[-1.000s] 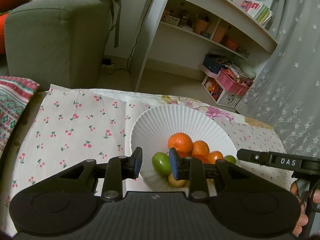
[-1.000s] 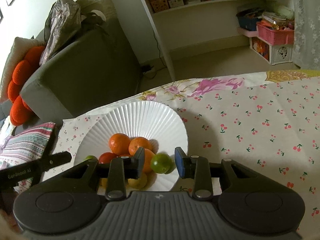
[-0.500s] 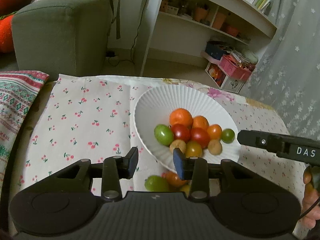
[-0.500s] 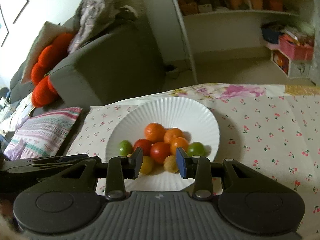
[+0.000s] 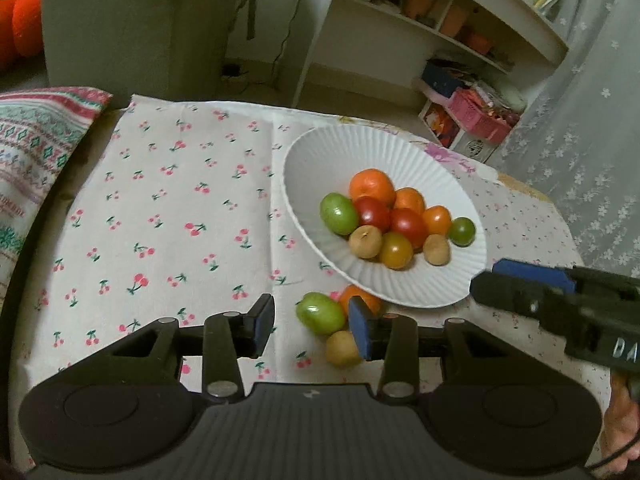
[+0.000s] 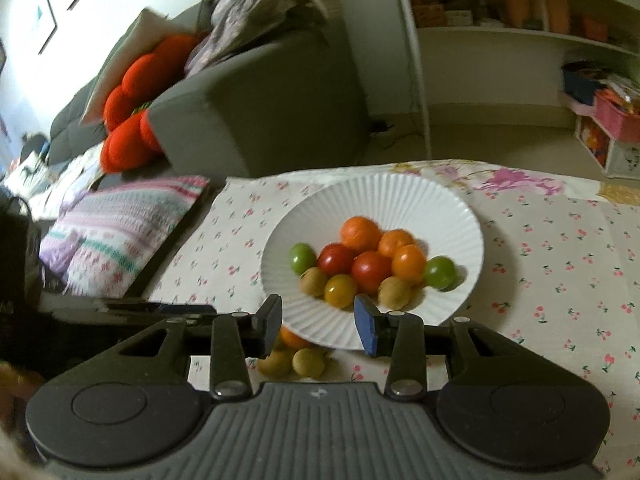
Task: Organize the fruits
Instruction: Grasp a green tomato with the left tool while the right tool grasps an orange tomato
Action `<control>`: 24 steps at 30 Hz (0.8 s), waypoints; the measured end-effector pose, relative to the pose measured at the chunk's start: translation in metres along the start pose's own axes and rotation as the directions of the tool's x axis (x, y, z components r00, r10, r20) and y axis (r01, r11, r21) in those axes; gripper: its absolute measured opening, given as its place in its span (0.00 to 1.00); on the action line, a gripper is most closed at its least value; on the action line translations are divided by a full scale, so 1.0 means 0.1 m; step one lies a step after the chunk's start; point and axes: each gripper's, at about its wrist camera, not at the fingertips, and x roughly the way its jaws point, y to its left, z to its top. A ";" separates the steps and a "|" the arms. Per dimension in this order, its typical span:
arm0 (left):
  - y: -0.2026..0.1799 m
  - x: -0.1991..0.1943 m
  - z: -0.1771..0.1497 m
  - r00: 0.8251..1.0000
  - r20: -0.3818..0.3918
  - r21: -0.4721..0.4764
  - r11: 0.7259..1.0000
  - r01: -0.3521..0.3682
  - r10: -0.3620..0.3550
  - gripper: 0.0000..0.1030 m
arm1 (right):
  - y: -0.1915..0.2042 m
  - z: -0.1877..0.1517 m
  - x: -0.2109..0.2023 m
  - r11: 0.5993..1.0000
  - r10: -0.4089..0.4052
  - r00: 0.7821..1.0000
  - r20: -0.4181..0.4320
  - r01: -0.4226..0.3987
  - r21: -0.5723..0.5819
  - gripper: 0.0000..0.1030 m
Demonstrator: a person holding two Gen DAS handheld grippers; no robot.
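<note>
Fruits (image 5: 394, 220) sit heaped in a white ribbed plate (image 5: 320, 160) on the cherry-print counter (image 5: 172, 208); three more (image 5: 320, 312) lie just beside its near rim. Left gripper (image 5: 312, 326) and right gripper (image 6: 318, 324) have both just been opening; each stands spread, pinching nothing.

Both wrist views (downward) over plate (image 5: 400, 288)
</note>
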 end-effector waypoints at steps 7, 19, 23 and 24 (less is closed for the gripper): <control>-0.01 0.02 -0.03 1.000 -0.004 0.001 1.000 0.006 -0.006 0.29 | 0.13 -0.09 0.08 0.998 0.001 0.999 -0.046 -0.004 -0.063 0.38; -0.01 0.20 -0.09 0.999 -0.014 0.013 0.999 0.034 -0.034 0.32 | 0.23 -0.23 0.27 0.993 -0.040 0.993 -0.108 0.028 -0.115 0.42; -0.05 0.25 -0.11 0.999 -0.021 0.045 0.998 0.038 -0.037 0.32 | 0.23 -0.25 0.28 0.992 -0.054 0.992 -0.114 0.040 -0.121 0.42; -0.05 0.26 -0.11 0.999 -0.018 0.051 0.998 0.038 -0.037 0.33 | 0.22 -0.25 0.28 0.992 -0.055 0.992 -0.112 0.042 -0.120 0.42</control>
